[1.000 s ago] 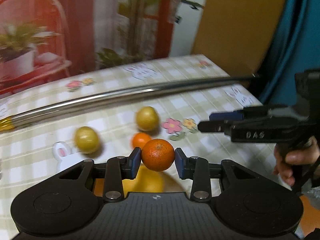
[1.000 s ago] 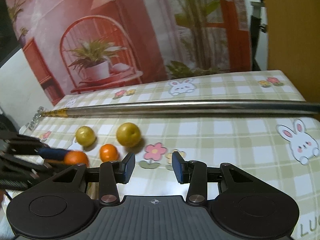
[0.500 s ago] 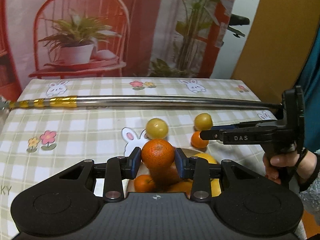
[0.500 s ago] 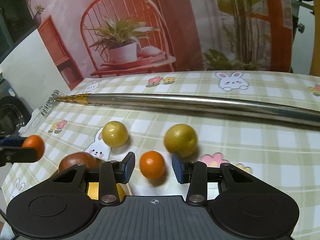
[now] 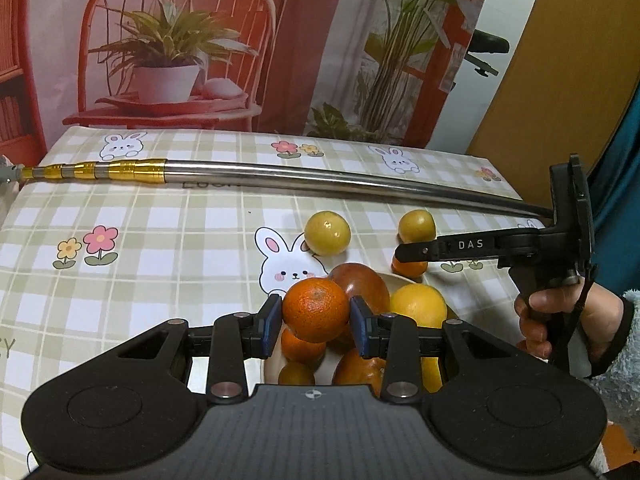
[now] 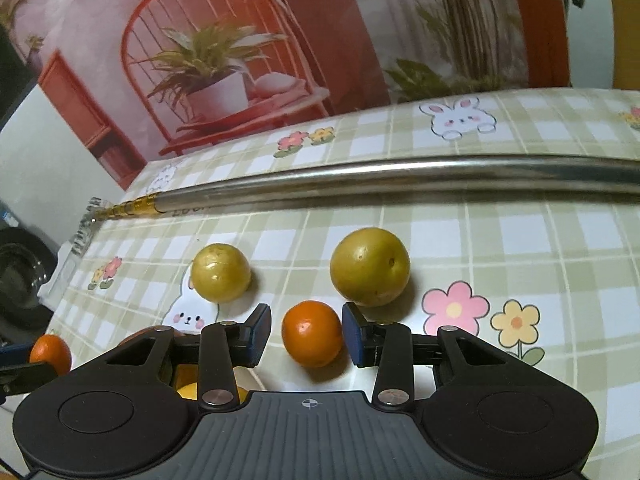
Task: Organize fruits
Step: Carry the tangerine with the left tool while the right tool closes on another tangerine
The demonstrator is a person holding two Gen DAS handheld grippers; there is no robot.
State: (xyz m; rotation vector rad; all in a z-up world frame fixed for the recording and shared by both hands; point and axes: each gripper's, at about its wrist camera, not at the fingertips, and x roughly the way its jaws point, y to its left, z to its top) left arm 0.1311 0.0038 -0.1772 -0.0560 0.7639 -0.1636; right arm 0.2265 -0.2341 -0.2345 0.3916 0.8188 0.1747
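Left wrist view: nearest, left tool [image 5: 316,326] clamped on a mandarin [image 5: 316,309], held just above a pale bowl [image 5: 400,280] already loaded with fruit, namely a reddish-brown one [image 5: 366,280], a yellow one [image 5: 418,305] and smaller orange pieces lower down. Judged well under way, then: several fruits gathered, the gripped mandarin apparently next to go in. Further out on the worktop [image 5: 180,248], three fruits left loose: a small orange [image 5: 410,269] just beside the bowl, and two yellow-green fruits [image 5: 327,233] [image 5: 417,225] beyond it. Right wrist view: right tool [image 6: 307,334] spread wide, its blue pads either side of that small orange [image 6: 313,333] but apart from it, not yet gripping; the two yellow-green fruits [image 6: 221,273] [image 6: 370,267] just behind. So three pickups remaining after the current drop, by the look of it. Farther back, a long metal pole [image 5: 320,180] with gold bands lying across the checked cloth. Readable writing: "DAS" in white on the side of the right tool [image 5: 470,245]; partial letters under the pole and at the cloth's left edge, too cut off to make out.
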